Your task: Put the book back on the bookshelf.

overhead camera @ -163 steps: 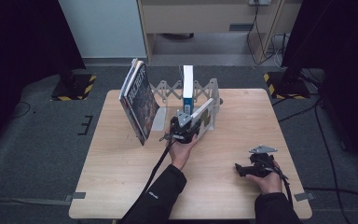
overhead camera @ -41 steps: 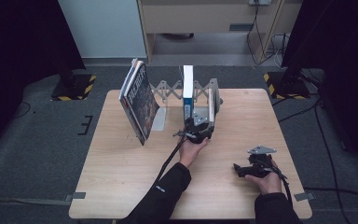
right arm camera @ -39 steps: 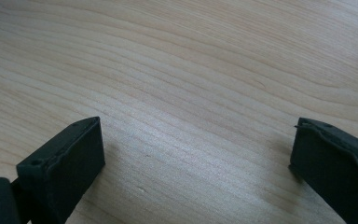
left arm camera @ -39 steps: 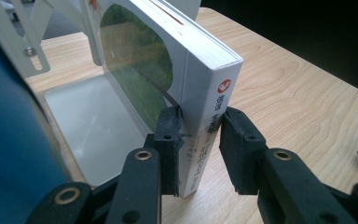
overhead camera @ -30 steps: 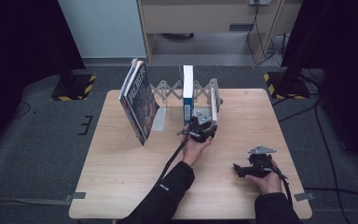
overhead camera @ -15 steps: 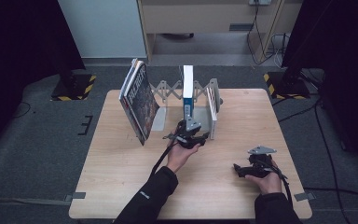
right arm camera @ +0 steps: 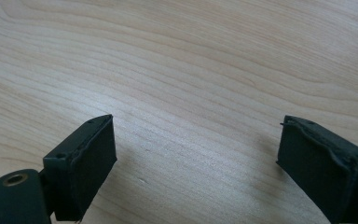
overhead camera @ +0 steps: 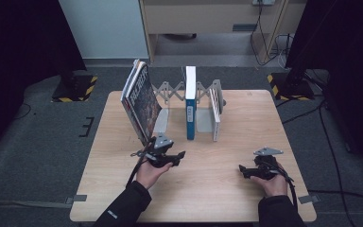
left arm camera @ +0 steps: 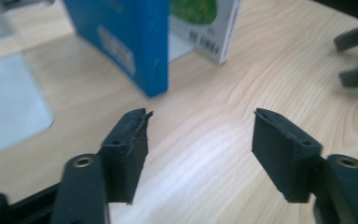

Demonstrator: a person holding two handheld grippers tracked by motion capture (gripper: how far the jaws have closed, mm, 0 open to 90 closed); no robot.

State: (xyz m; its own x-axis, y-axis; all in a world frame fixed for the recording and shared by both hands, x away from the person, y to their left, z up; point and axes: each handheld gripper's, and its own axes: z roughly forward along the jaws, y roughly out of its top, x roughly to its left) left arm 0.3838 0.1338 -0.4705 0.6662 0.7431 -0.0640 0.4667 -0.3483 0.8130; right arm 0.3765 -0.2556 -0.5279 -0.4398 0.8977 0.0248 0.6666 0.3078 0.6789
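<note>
Left claw (overhead camera: 180,157) open, jaws having just been opening, nothing between them; low over the worktop (overhead camera: 217,198), in front of the blue book (overhead camera: 190,113) and a little left of it. Right claw (overhead camera: 241,170) also open and empty, though just been closing slightly; well right of the blue book and nearer the person.

Blue book upright in the folding metal rack (overhead camera: 170,90), apart from its neighbours. Slim white book (overhead camera: 216,113) just right of it, against the end plate. Stack of magazines (overhead camera: 142,104) left of it, leaning steeply, foot close to the left claw.

Likely trouble: a nudge from the left claw or its trailing cable and down slides the stack. Likewise for the blue book: unsupported on both sides, easily tipped by a careless pass.
</note>
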